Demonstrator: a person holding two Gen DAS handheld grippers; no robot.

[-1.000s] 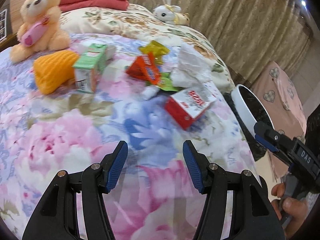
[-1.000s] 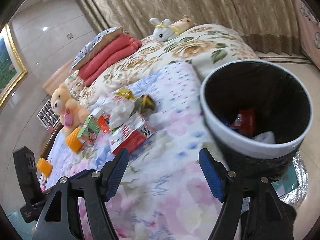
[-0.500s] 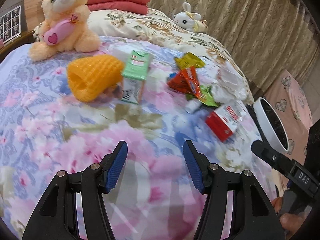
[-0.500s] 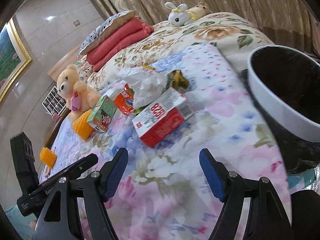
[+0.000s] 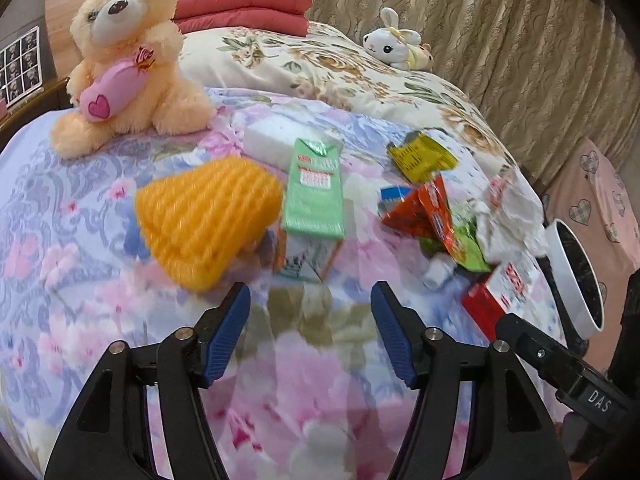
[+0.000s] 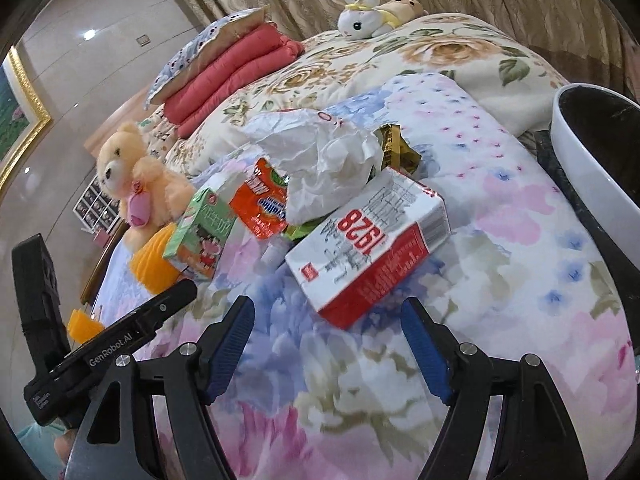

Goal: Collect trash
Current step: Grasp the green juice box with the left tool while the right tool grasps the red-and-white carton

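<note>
Trash lies on the floral bedspread. A green carton [image 5: 314, 204] sits just ahead of my left gripper [image 5: 310, 334], whose jaws are opening with nothing between them. Beside the carton are an orange-red wrapper [image 5: 424, 212], a yellow wrapper [image 5: 420, 156], crumpled white paper [image 5: 508, 208] and a red-and-white box [image 5: 500, 292]. In the right wrist view that red-and-white box [image 6: 368, 244] lies straight ahead of my right gripper [image 6: 326, 338], which is open and empty. Behind the box rest the white paper [image 6: 324, 160], orange-red wrapper [image 6: 262, 204] and green carton [image 6: 200, 232]. The white-rimmed black bin [image 6: 592, 168] stands at the right.
A teddy bear [image 5: 124, 56] and an orange knitted hat [image 5: 204, 216] sit left of the trash. A white bunny toy [image 5: 394, 44] and red folded blankets [image 5: 244, 8] lie farther back. Curtains hang behind the bed. The bin [image 5: 576, 276] stands off the bed's right edge.
Both grippers moved leftward along the bed. The bin slid to the right edge of both views, the green carton came in front of the left gripper and the red-and-white box in front of the right.
</note>
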